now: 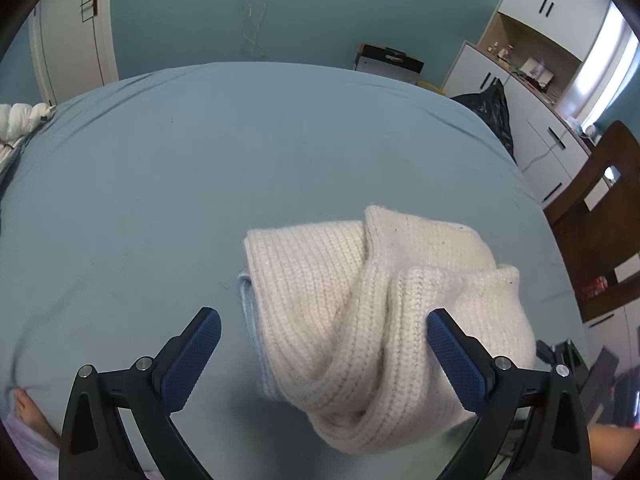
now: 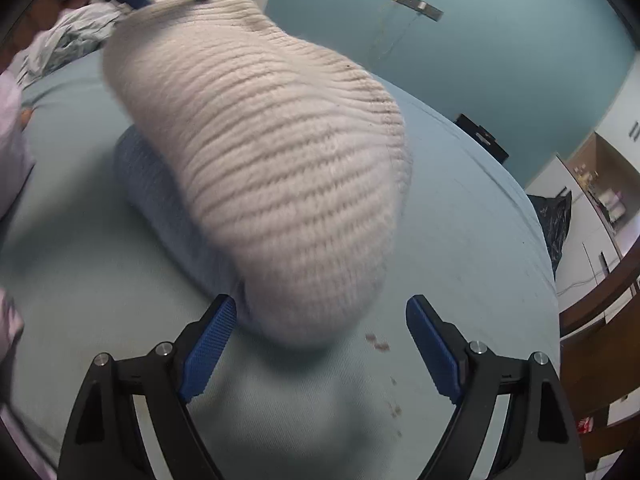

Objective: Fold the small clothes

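A: Working left to right from the cream knit sweater [image 1: 360,320], what is there?

B: Left of it, bare blue bedsheet [image 1: 160,200]; at the far left edge, a white puffy quilt [image 1: 16,120]. The sweater itself lies bunched on the sheet, on top of a pale blue knit garment [image 2: 160,208].

A: And the claws?

B: The left gripper [image 1: 324,356] stands wide apart, the sweater between its blue pads, the right pad touching the knit. The right gripper [image 2: 320,344] is also apart, nothing clamped.

A: Any containers, right of the sweater?

B: Beyond it, a black box [image 1: 390,62] by the wall, contents hidden; a black plastic bag [image 1: 494,108]; then white cabinets [image 1: 532,136] with small items in an open niche. No writing is legible.
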Available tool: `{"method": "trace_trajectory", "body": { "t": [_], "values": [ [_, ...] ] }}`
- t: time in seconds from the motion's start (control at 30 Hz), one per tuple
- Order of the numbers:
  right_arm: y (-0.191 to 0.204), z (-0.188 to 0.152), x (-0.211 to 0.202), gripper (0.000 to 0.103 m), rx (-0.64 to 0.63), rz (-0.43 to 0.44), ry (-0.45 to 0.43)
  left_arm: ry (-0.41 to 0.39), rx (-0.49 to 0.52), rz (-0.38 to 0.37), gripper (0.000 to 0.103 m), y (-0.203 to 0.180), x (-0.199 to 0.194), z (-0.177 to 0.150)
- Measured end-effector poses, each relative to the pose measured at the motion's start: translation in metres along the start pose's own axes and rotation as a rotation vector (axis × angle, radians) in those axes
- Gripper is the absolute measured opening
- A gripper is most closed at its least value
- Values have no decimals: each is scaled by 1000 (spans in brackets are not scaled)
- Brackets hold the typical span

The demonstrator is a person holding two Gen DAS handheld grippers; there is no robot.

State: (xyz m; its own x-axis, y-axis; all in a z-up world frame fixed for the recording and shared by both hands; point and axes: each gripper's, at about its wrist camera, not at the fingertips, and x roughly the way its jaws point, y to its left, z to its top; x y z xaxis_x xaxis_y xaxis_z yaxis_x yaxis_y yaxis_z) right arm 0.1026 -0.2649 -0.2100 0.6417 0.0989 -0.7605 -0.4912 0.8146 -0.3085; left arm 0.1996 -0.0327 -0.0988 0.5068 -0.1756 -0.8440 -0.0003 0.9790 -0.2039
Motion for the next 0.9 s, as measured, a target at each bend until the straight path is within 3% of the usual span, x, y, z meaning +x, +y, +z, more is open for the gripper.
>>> {"method": "trace_trajectory", "body": {
  "t": [0.03,0.07,0.13,0.2,0.27,0.37,0.43,0.53,0.57,0.63,0.73,0.9],
  "values": [
    [-1,7,5,84,38,12,1,-1,13,4,103,-1,2,-1],
    [-3,14,8,71,80,29,-2,2,24,16,103,-2,6,-1],
    [-6,31,9,64,152,67,9,34,57,62,103,-5,19,-3],
    [0,49,2,55,162,49,-22,36,71,138,103,-5,23,-5],
    [15,68,-12,49,108,26,-67,-8,83,176,102,-4,10,-4],
    [40,90,-31,48,51,36,-127,-81,94,166,102,-7,-14,-1],
    [59,87,-27,48,-30,14,-142,-121,117,157,103,-13,-23,-2],
    [93,60,-10,48,-223,-101,-154,-67,215,209,103,-27,2,-9],
    [98,52,-9,48,-255,-130,-152,0,238,232,103,-30,25,-17],
    [104,40,-9,47,-287,-149,-141,30,214,206,103,-25,44,-29],
    [96,40,-21,58,-228,-78,-91,-39,79,145,103,-7,47,-45],
    [48,54,-61,60,159,224,12,-67,142,178,103,-14,43,-48]
  ]
}}
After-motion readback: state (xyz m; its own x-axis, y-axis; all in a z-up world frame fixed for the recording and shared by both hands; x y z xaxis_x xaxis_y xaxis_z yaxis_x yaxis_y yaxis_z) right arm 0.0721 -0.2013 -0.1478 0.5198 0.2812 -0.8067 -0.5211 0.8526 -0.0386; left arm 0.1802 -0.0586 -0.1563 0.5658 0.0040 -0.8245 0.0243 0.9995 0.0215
